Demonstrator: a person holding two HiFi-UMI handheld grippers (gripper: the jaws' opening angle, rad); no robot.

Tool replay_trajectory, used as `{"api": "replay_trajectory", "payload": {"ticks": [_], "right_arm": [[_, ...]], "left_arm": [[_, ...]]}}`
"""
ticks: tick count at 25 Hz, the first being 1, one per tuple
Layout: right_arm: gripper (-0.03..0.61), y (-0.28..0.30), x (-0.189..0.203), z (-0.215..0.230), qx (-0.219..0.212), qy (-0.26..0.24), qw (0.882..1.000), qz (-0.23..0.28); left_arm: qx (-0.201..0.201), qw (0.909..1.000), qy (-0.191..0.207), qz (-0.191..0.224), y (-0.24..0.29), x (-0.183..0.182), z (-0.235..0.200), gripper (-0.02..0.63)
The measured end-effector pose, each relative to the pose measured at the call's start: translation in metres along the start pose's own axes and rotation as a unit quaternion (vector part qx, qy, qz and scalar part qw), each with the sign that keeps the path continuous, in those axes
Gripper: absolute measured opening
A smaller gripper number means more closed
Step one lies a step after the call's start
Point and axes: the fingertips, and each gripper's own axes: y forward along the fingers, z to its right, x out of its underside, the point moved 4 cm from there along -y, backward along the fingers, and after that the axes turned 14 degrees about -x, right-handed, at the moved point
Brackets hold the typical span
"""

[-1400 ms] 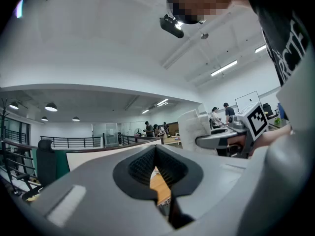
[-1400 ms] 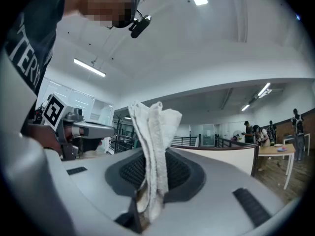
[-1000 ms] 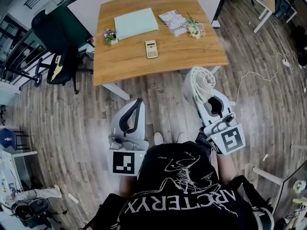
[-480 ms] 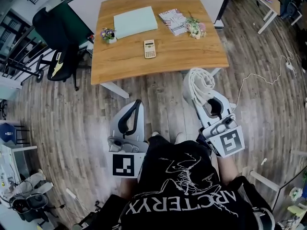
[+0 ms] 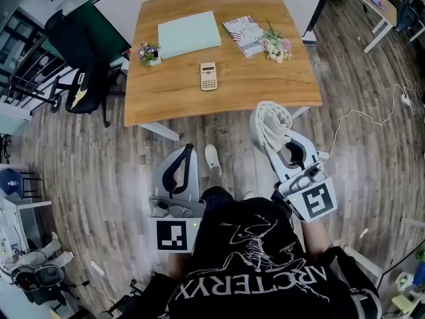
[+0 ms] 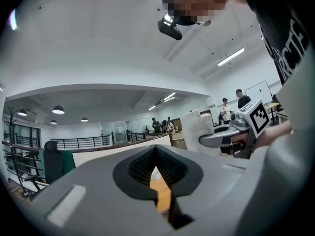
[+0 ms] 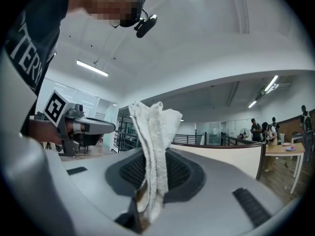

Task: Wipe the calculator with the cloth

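A beige calculator (image 5: 209, 76) lies flat near the middle of the wooden table (image 5: 265, 85), well ahead of both grippers. My right gripper (image 5: 277, 140) is shut on a white cloth (image 5: 271, 119), which stands bunched above its jaws; in the right gripper view the cloth (image 7: 153, 146) rises folded from the closed jaws of my right gripper (image 7: 146, 195). Over the floor short of the table's near edge, my left gripper (image 5: 187, 151) is shut and holds nothing. In the left gripper view, only a thin slit shows between the jaws of my left gripper (image 6: 158, 183).
On the table are a pale green pad (image 5: 189, 34), a magazine (image 5: 243, 34), a flower bunch (image 5: 277, 46) and a small flower pot (image 5: 149, 52). A black office chair (image 5: 76, 52) stands left of the table. A white cable (image 5: 362, 115) trails on the floor at right.
The table sits slightly nearer in the head view, and a white shoe now shows stepping forward between the grippers. Both grippers keep their hold and pose.
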Motion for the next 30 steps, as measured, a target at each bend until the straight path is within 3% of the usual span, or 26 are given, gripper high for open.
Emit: {"api": "replay_trajectory", "payload": {"ticks": [7,15,22,30], "right_arm": [[0.086,0.095,0.01,0.06,0.018,-0.002,1.0,-0.007],[0.086,0.207,-0.014,0.12,0.052,-0.023,0.998,-0.02],[0.086,0.236,-0.002,0.157,0.062,-0.024,0.996,-0.054],[0.086,0.262,0.007,0.187,0.026,-0.05,0.996,-0.073]], "left_arm": [[0.027,0.9996,0.002,0.004,0.095,0.014,-0.057,0.009],[0.063,0.998,0.004,0.005,0.201,0.019,-0.144,0.009],[0.077,0.997,-0.009,-0.012,0.25,0.03,-0.157,0.009],[0.054,0.9982,-0.022,-0.01,0.275,0.026,-0.16,0.009]]}}
